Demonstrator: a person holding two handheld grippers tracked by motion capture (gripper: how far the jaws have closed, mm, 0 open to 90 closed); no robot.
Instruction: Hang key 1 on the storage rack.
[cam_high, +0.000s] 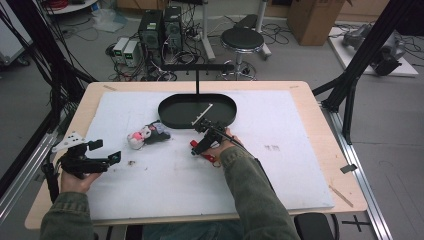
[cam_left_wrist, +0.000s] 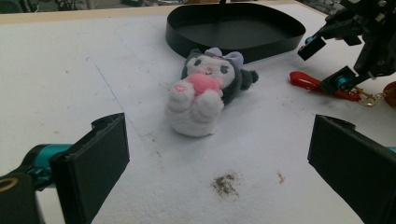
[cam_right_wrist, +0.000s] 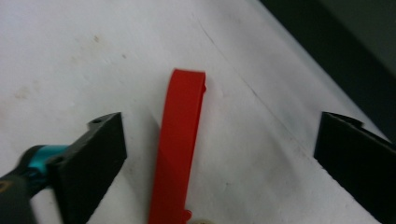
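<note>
1. Strap (cam_right_wrist: 177, 149), red, lies flat on the white mat (cam_high: 280, 175) between the jaws of the right claw (cam_high: 196, 148); the pads stand wide on either side and do not touch it.
2. Strap long axis runs straight ahead of the right claw, along its line of sight; a gold clasp (cam_left_wrist: 369, 99) sits at the near end.
3. Tray (cam_high: 167, 107), black and oval, lies just beyond the right claw.
4. Left claw (cam_high: 112, 158) is open, holds nothing and faces a plush toy (cam_left_wrist: 205, 91) lying well ahead of its jaws.
5. Mat covers a wooden table (cam_high: 320, 107); beyond it are a grey floor, a stool (cam_high: 242, 39), computer cases and cables.
6. No legible writing or brand can be made out.
</note>
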